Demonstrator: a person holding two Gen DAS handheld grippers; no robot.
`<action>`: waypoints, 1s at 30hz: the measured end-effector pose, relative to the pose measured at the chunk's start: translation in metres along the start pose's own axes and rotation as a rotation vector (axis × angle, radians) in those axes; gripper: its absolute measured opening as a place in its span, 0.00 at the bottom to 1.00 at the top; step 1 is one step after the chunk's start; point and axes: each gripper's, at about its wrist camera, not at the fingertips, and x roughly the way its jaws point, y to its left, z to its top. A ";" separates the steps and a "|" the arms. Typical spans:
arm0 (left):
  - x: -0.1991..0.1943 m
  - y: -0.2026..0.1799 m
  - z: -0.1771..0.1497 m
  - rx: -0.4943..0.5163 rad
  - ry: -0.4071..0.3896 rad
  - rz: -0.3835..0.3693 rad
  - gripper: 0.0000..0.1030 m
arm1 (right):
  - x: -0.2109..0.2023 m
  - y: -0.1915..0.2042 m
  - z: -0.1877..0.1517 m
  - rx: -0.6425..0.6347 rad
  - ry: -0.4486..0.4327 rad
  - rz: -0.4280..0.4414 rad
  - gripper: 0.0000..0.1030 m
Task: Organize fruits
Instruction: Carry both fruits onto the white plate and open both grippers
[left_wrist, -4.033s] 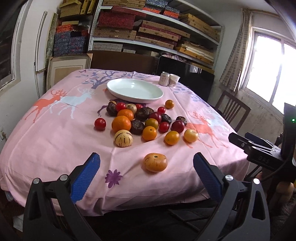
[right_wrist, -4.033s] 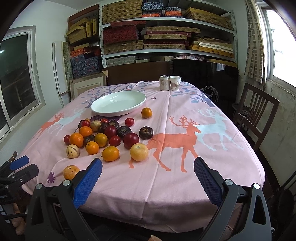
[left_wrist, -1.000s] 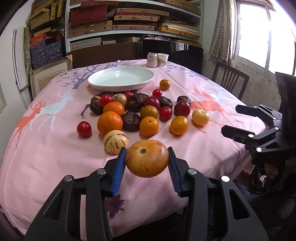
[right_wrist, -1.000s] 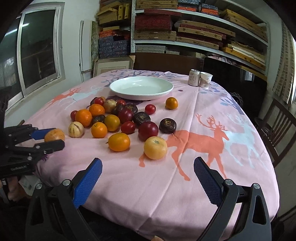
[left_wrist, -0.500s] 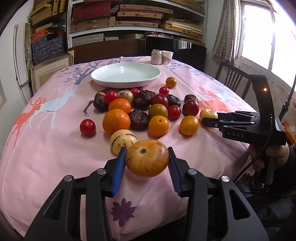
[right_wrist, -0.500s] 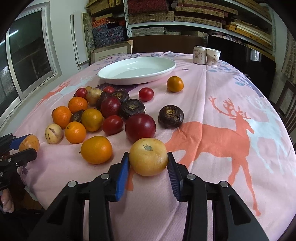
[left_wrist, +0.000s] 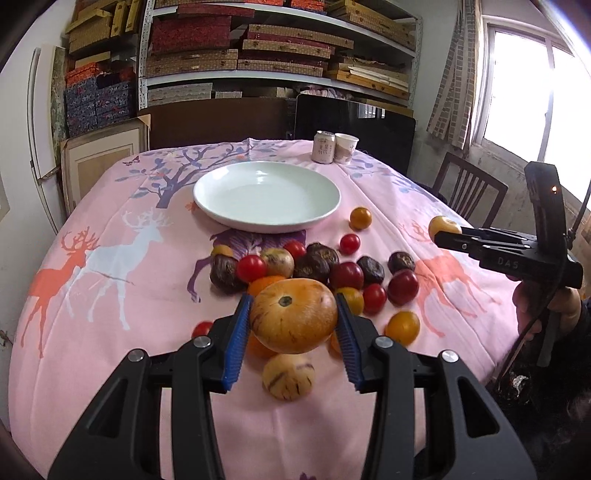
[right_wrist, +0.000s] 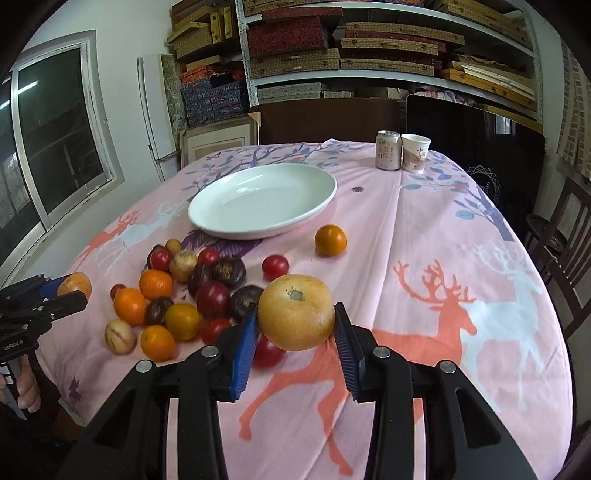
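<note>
The left hand-held gripper (left_wrist: 293, 326) is clamped on a striped orange fruit (left_wrist: 293, 315), its blue pads pressing on both sides, and holds it above the heap of fruit (left_wrist: 314, 273) on the bench (left_wrist: 110, 332). The right hand-held gripper (right_wrist: 295, 336) grips a round yellow fruit (right_wrist: 296, 312) in the same way, clear of the pink cloth (right_wrist: 424, 258) with its deer print; its jaws have just been closing, with this fruit between them. The heap holds oranges, red tomatoes and dark brown fruits, with one small striped fruit (left_wrist: 289, 376) just below the left pads. Beyond the heap stands a white plate (left_wrist: 207, 195), nothing in it. A can (right_wrist: 388, 151) and a paper cup (right_wrist: 414, 153) stand side by side at the far edge.
</note>
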 end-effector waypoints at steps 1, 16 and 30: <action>0.004 0.003 0.009 -0.004 -0.004 -0.005 0.42 | 0.004 -0.002 0.010 0.008 -0.006 0.009 0.39; 0.203 0.052 0.134 -0.056 0.261 0.071 0.42 | 0.175 0.008 0.119 0.000 0.140 0.018 0.40; 0.115 0.057 0.119 -0.096 0.106 0.029 0.84 | 0.103 0.005 0.097 -0.039 -0.010 -0.049 0.65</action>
